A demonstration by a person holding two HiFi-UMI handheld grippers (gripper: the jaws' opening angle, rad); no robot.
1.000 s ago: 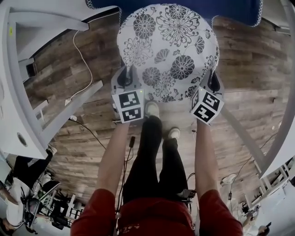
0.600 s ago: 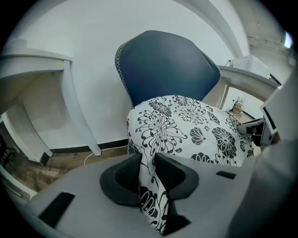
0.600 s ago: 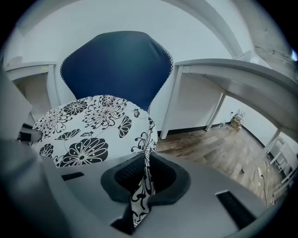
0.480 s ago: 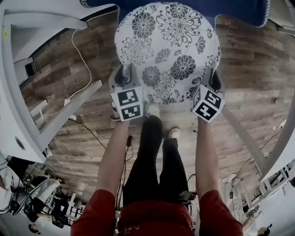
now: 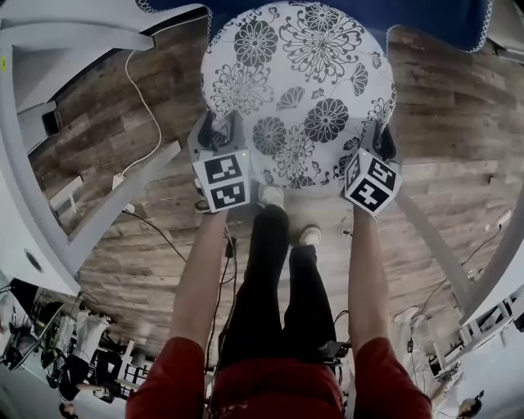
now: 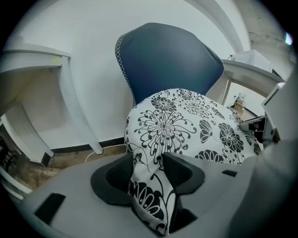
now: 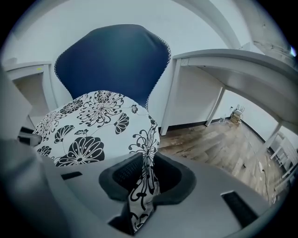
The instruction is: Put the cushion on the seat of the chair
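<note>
A round white cushion (image 5: pixel 299 82) with black flower print hangs level between my two grippers. My left gripper (image 5: pixel 218 135) is shut on its near left edge, and a fold of cloth is pinched between the jaws (image 6: pixel 149 174). My right gripper (image 5: pixel 378 143) is shut on the near right edge, also with a fold of cloth (image 7: pixel 145 179) between the jaws. The chair's dark blue backrest (image 6: pixel 170 60) rises right behind the cushion (image 6: pixel 186 121); it also shows in the right gripper view (image 7: pixel 111 60) and along the head view's top edge (image 5: pixel 442 16). The seat is hidden under the cushion.
White desks stand on both sides: one at the left (image 5: pixel 49 123), one at the right (image 7: pixel 233 69). A white cable (image 5: pixel 139 90) runs over the wooden floor (image 5: pixel 442 123) at the left. The person's legs and shoes (image 5: pixel 270 196) stand just behind the cushion.
Both grippers have carried the cushion a little forward, toward the backrest. The backrest looms larger in both gripper views. The grips on the cloth are unchanged.
</note>
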